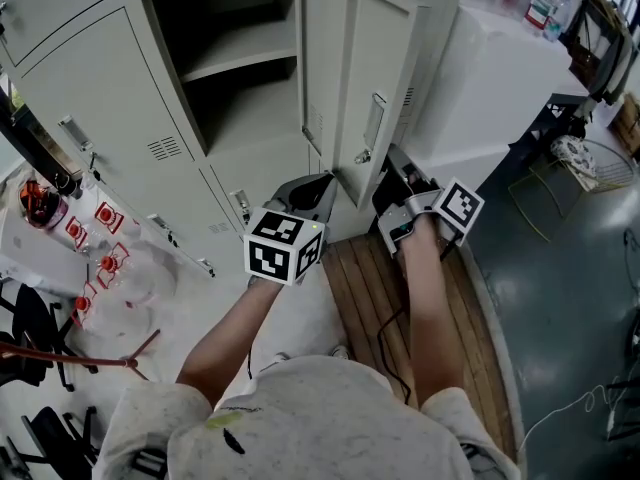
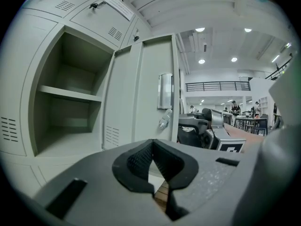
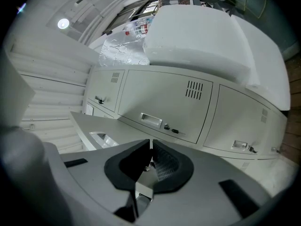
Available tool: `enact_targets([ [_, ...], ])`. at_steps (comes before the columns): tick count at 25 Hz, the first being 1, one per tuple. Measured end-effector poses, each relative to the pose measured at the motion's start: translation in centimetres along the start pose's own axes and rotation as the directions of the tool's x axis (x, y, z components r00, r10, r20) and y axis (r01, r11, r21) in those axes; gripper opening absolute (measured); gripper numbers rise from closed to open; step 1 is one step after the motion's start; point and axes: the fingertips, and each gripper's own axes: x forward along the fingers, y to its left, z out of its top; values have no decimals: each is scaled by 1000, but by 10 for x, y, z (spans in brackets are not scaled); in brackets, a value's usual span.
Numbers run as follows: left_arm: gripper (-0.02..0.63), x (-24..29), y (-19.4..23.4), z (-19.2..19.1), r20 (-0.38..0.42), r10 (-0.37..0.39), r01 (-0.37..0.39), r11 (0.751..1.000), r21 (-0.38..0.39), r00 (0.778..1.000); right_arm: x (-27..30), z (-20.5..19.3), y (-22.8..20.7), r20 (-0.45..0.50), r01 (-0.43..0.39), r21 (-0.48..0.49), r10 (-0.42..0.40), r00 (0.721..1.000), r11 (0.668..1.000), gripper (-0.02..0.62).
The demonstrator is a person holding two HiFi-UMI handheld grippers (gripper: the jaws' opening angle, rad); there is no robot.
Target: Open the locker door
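Locker door (image 1: pixel 365 58) swung wide open, exposing a compartment with one shelf (image 1: pixel 240 65). Left tool (image 2: pixel 152 144), jaws together and holding nothing, hovers low near the door's bottom corner. Right tool (image 3: pixel 150 144), jaws likewise together, lies just beside the door's lower part, below the handle (image 1: pixel 373 120)

The locker door (image 1: pixel 350 88) runs out past the head view's top edge, so its upper end is unseen. The bottles (image 1: pixel 545 3) on the white worktop (image 1: pixel 500 58) are too small to read. Through the hollow of the right tongs (image 3: pixel 150 144) a small pale piece shows, too blurred to name, and the figures (image 2: pixel 233 106) far down the hall in the left gripper view are mere specks.
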Motion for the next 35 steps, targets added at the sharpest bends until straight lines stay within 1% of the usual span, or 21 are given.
enact_targets([
  [16, 6, 18, -4, -1, 5, 50, -50, 999, -17, 999, 5, 28, -11, -38, -8, -8, 8, 999, 1000, 20],
  [24, 6, 25, -4, -2, 0, 67, -67, 998, -17, 998, 7, 39, -16, -37, -8, -14, 7, 999, 1000, 20],
  [28, 6, 26, -1, -1, -1, 73, -73, 997, -13, 997, 6, 45, -18, -9, -1, -24, 1, 1000, 1000, 18],
  [32, 6, 26, 0, -2, -4, 71, -72, 997, -12, 997, 0, 58, -18, 70, -1, -24, 3, 998, 1000, 12],
  [35, 6, 26, -1, -2, -6, 64, -64, 998, -10, 998, -5, 61, -12, 80, 6, -69, -1, 997, 998, 12],
])
